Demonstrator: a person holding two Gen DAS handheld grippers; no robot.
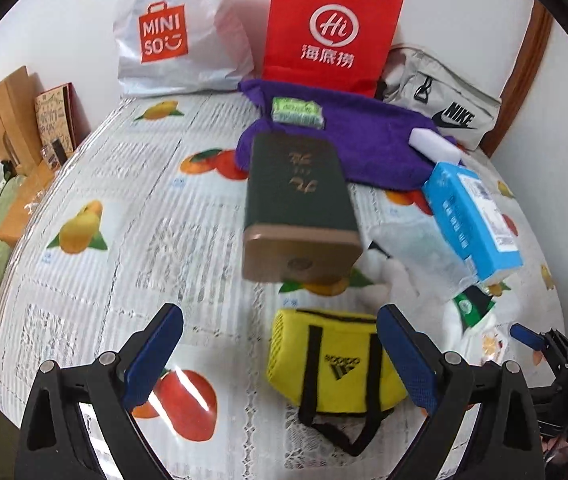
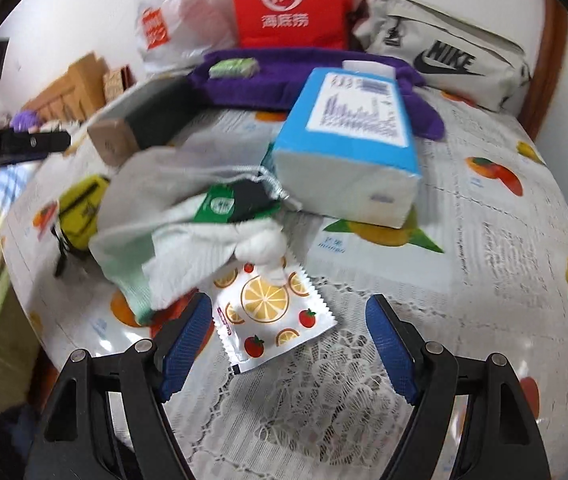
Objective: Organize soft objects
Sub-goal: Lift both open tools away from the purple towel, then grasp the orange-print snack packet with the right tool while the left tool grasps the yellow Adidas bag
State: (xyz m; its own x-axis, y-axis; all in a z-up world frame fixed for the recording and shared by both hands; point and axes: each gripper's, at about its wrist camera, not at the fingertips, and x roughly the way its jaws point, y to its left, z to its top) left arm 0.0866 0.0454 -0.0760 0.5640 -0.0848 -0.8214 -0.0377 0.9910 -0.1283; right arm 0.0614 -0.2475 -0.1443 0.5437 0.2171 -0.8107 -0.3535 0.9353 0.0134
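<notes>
We are at the approach step: both grippers come over the tabletop (image 1: 83, 280), covered with a fruit-print cloth, and nothing is held yet.

On the left, our left gripper (image 1: 279, 354) has its jaws wide apart and empty. Just in front of them, nearer the right finger, lies the small yellow bag (image 1: 336, 364) with black straps; it looks soft and a little collapsed. Behind it stands a dark green box (image 1: 296, 196), which seems rigid. Further back the purple towel (image 1: 364, 148) lies spread, with a green packet (image 1: 298, 111) and a white sponge block (image 1: 436, 146) on it.

To the right, our right gripper (image 2: 286, 344) also has its jaws apart and empty. Between them lies a flat fruit-print sachet (image 2: 269, 316), not pressed by the pads. A crumpled white cloth (image 2: 203, 256) and a white drawstring pouch (image 2: 171, 184) lie just behind it, touching it, and the blue tissue pack (image 2: 348, 152) rests beyond.

We judge the next move needs each gripper to go lower and close gently on one soft piece, without dragging its neighbours, because the pile is loose.
</notes>
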